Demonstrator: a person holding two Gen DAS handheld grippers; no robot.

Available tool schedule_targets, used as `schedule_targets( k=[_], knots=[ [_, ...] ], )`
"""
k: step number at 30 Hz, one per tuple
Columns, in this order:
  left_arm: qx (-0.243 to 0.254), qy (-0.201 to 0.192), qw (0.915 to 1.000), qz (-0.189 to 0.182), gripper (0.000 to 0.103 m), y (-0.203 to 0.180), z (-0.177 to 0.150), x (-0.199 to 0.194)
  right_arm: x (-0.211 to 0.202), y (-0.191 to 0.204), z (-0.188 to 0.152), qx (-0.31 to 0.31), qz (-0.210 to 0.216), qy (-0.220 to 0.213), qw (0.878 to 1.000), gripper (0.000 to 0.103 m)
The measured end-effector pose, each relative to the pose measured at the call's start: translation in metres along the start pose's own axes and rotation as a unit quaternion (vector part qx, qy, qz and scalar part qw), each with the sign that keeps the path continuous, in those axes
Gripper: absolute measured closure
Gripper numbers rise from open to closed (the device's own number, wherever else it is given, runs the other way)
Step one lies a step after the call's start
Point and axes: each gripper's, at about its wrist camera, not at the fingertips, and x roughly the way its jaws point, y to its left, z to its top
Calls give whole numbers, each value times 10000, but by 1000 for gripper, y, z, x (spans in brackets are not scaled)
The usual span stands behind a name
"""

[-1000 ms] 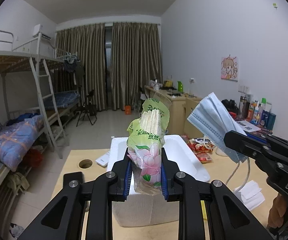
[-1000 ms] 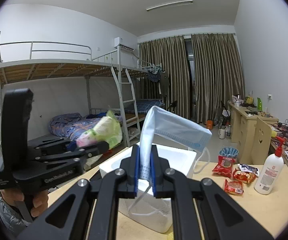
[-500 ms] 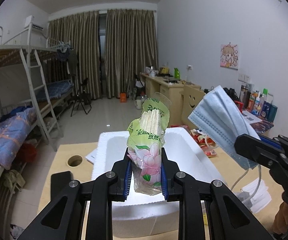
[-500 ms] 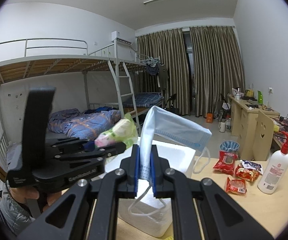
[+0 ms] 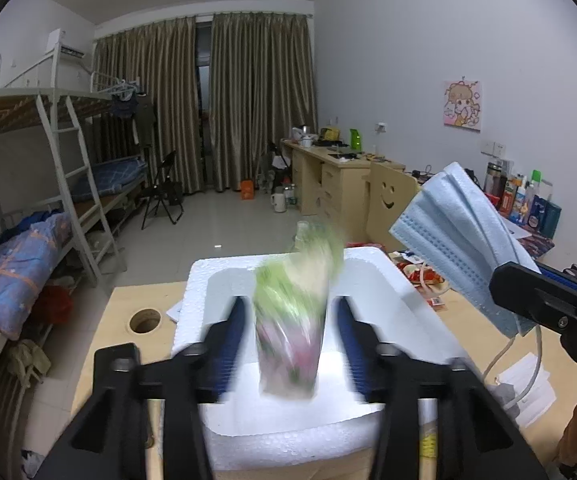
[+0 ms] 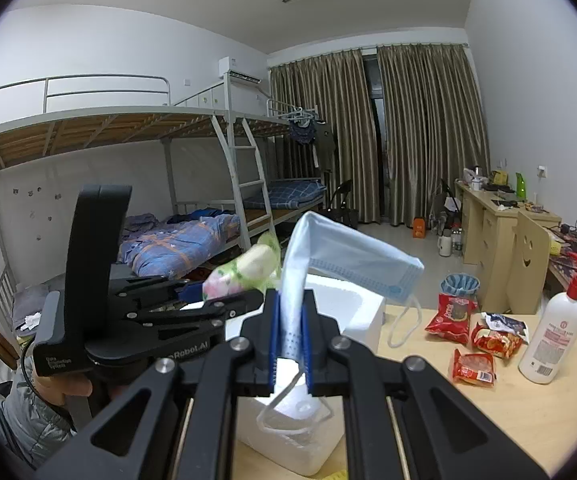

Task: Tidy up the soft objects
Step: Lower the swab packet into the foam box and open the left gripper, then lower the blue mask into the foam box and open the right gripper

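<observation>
**Tissue pack released over the foam box**

Left wrist view: the left gripper (image 5: 288, 328) has just been opening; the crinkly tissue pack (image 5: 294, 312) blurs between parted pads, above the white foam box (image 5: 392, 300).

Right wrist view: the right gripper (image 6: 289, 334) pinches the pleated face mask (image 6: 348, 260) over the box; likely next in.

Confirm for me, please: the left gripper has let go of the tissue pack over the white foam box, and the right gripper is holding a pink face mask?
Not quite: the face mask is light blue, as the right wrist view shows, pinched in the shut right gripper. The rest holds: the left gripper has just been opening, its pads clear of the blurred tissue pack between them, above the white foam box.
</observation>
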Motion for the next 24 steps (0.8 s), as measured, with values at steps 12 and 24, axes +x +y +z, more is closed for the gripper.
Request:
schedule_targets(
  k=[12,24],
  knots=[
    [-152,-501,9970,565,10,11,-2,-32,1,5,0,-56,-29,13,10000,90],
    [-223,-781,9924,925,1,25,-9,-65,11,13,1,-165,51,50,9998,90]
  ],
)
